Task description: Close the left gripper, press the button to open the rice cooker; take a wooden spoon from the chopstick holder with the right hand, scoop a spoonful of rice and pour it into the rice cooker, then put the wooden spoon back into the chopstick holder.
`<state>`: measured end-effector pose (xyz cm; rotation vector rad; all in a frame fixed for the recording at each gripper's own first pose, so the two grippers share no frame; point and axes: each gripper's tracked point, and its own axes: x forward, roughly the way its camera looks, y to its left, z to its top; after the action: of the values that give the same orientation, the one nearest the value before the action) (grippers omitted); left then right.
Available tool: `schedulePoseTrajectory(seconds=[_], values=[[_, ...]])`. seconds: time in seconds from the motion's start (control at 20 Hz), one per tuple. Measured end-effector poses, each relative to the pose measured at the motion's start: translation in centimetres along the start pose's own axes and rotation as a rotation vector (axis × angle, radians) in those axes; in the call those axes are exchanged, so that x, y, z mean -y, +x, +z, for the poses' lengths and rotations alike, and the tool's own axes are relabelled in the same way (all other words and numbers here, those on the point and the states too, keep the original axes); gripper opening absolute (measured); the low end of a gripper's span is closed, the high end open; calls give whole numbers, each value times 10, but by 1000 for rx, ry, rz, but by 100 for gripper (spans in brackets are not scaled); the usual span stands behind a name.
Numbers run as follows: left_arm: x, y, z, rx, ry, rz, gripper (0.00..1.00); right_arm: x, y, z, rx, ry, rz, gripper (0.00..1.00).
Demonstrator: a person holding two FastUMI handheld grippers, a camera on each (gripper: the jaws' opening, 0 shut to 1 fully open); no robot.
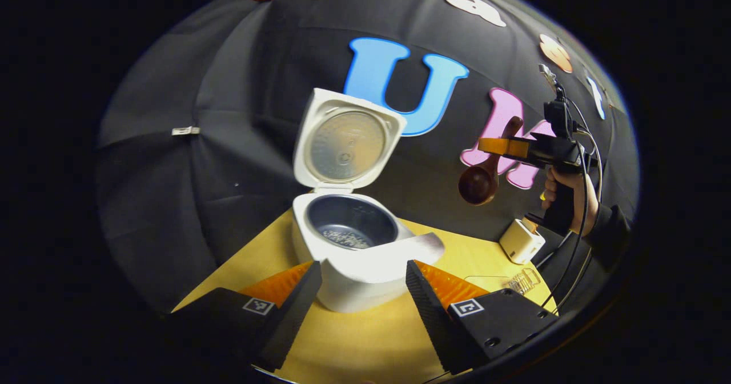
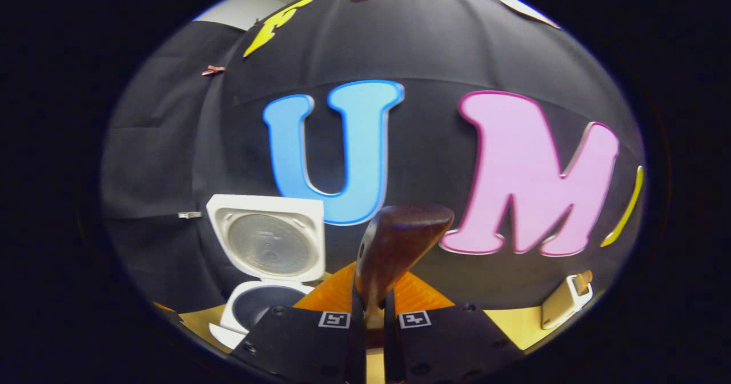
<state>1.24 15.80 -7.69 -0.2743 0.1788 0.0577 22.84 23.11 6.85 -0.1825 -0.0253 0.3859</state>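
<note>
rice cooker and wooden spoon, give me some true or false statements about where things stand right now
1. The rice cooker has its lid raised. True.
2. The inner pot holds nothing at all. False: a little rice lies on its bottom.
3. The right gripper grips the wooden spoon by its handle. True: the jaws press on it from both sides.
4. The left gripper is clamped on the rice cooker. False: its jaws stand apart on either side of the cooker's front, open.
5. The wooden spoon sits in the chopstick holder. False: it is held in the air, beside the cooker and above the holder.
</note>
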Motion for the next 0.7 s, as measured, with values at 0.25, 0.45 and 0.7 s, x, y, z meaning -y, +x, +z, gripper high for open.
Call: schedulePoseTrajectory(seconds=[0.25, 0.45, 0.7], values=[[55, 13, 0, -21, 40, -83, 96, 107, -41, -7, -9, 81, -150, 16], [91, 28, 0, -31, 60, -123, 96, 180, -77, -20, -22, 101, -253, 16], [118, 40, 5, -30, 74, -130, 96, 249, -122, -54, -61, 139, -375, 16]])
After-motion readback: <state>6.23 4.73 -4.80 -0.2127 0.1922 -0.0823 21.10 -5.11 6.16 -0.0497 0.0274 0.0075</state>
